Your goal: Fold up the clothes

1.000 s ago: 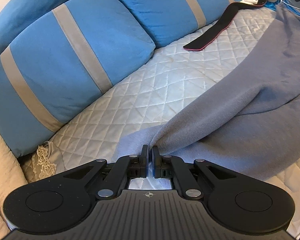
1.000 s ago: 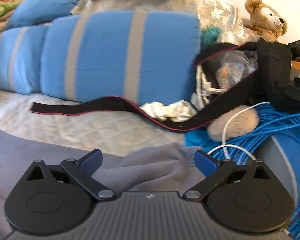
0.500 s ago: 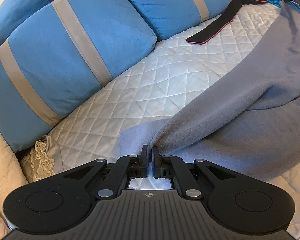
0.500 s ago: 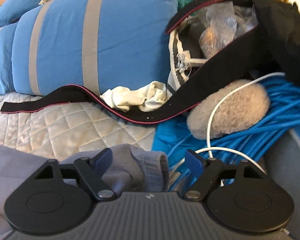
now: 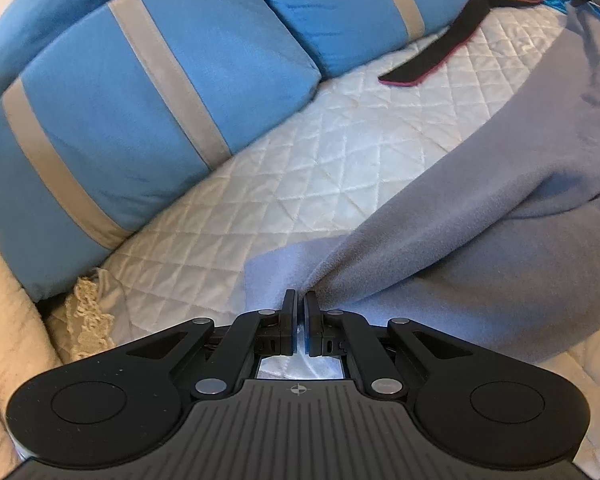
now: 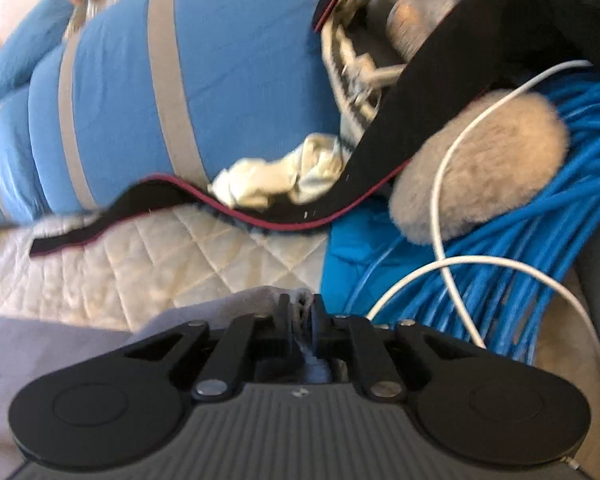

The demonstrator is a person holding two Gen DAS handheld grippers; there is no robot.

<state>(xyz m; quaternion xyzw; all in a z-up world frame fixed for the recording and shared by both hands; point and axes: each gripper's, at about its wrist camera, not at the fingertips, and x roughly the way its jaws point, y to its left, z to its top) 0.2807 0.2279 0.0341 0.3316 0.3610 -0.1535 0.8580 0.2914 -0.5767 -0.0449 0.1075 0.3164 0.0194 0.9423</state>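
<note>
While both grippers sit low at 6 o'clock in their own views, each has its fingers pressed nearly together on cloth. The left gripper (image 5: 299, 304) pinches an edge of the grey fleece garment (image 5: 480, 208), which rises from the fingertips and spreads away toward 2 o'clock across the white quilted cover (image 5: 300, 168). The right gripper (image 6: 301, 307) is likewise clamped, with a bunched hem of the same grey fabric (image 6: 100, 344) caught between its fingers; the rest of that fabric trails off to 8 o'clock.

Beyond the left gripper, at 10 o'clock, a blue cushion with grey stripes (image 5: 140, 120) leans at the back of the cover, a second one beside it at 12 o'clock. A black strap with red edging (image 5: 440, 60) lies on the cover at 1 o'clock.

Beyond the right gripper, a bundle of blue cable (image 6: 520, 264) lies at 3 o'clock, crossed by a white cord (image 6: 444, 216). A beige furry object (image 6: 484, 160) rests on the cable at 2 o'clock. A crumpled cream cloth (image 6: 284, 178) sits at 12 o'clock on the black strap, against a striped blue cushion. The right view is blurred.
</note>
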